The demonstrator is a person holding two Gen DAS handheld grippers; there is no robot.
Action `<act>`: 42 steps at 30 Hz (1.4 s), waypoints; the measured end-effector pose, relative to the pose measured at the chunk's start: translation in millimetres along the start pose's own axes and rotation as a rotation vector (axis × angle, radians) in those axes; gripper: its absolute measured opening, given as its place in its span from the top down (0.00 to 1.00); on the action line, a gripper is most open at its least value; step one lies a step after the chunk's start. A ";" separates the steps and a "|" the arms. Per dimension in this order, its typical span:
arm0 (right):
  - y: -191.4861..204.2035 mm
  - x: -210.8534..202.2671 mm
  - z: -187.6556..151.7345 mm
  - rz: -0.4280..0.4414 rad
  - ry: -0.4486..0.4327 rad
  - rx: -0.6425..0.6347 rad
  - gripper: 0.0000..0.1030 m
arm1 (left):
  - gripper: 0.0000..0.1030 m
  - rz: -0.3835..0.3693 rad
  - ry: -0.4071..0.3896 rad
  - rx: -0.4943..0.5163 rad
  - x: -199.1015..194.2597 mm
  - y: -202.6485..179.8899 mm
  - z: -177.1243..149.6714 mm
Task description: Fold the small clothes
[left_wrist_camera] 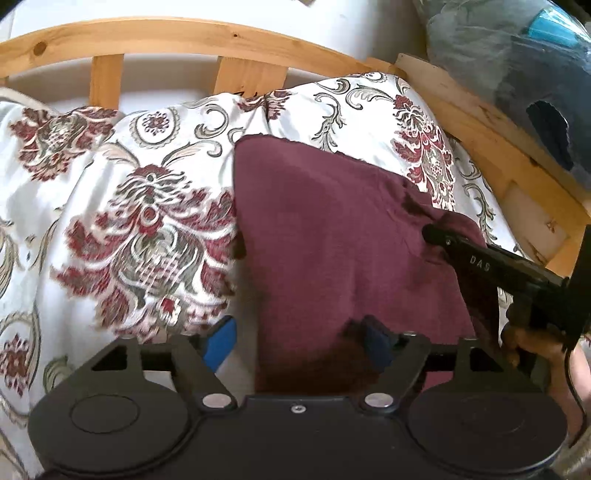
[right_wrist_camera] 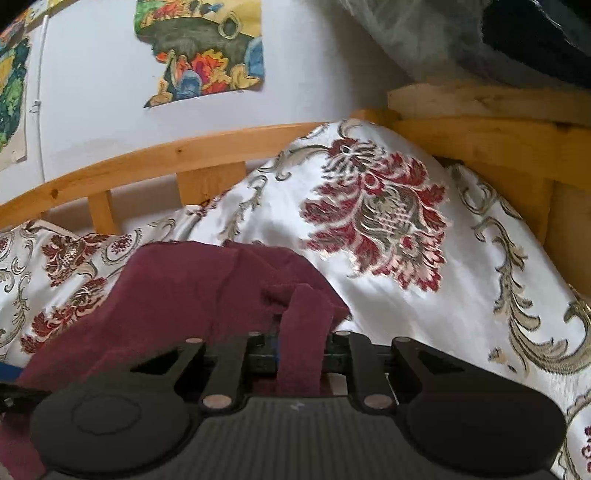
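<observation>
Left wrist view: maroon garment (left_wrist_camera: 332, 236) spread on the patterned bedspread (left_wrist_camera: 122, 206), long axis running from near to far, near hem draped right at the left tool (left_wrist_camera: 299, 341). Left tool spread wide, blue pads (left_wrist_camera: 221, 338) apart, one pad clear of the cloth on the left, the other at or under the near edge; nothing pinched. Right tool (left_wrist_camera: 430, 234) reached in from the right, tip at the garment's right edge, apparently pressed together on a bunched fold. Wooden bed rail (left_wrist_camera: 177, 35) along the far side.

Right wrist view: same garment (right_wrist_camera: 192, 280) lay to the left and just ahead of the right tool (right_wrist_camera: 299, 343), with a strip of maroon cloth caught between the tips and trailing back over the tool body. Pinching that strip, tips close together. Bedspread (right_wrist_camera: 406, 295) bare to the right.

Judged: right side already gripped, left tool nearer the loose near-left corner, so closing there seemed the next need.

No containers in view.
</observation>
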State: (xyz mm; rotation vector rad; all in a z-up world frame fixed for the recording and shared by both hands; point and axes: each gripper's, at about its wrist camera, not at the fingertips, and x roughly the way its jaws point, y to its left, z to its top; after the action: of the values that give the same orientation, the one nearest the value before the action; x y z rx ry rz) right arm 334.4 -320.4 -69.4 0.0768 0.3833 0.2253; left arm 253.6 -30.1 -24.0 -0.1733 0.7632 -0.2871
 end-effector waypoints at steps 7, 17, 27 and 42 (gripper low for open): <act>-7.4 -12.9 -8.0 -0.064 -0.014 -0.002 0.41 | 0.14 0.024 -0.011 0.000 -8.6 -1.4 -10.5; -8.6 -52.0 -16.1 -0.148 -0.050 -0.071 0.00 | 0.01 0.070 -0.041 -0.007 -24.8 -8.9 -12.6; -0.9 -97.6 -20.5 -0.170 -0.110 -0.073 0.00 | 0.01 0.124 -0.112 0.025 -42.1 -30.9 -14.7; 30.6 -176.3 -24.3 -0.151 -0.216 0.036 0.00 | 0.01 0.197 -0.231 0.118 -104.4 -51.9 -35.5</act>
State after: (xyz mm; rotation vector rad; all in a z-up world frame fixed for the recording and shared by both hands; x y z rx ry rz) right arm 159.8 -330.9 -24.5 0.1065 0.1764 0.0599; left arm 147.1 -47.9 32.4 -0.0181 0.5273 -0.1220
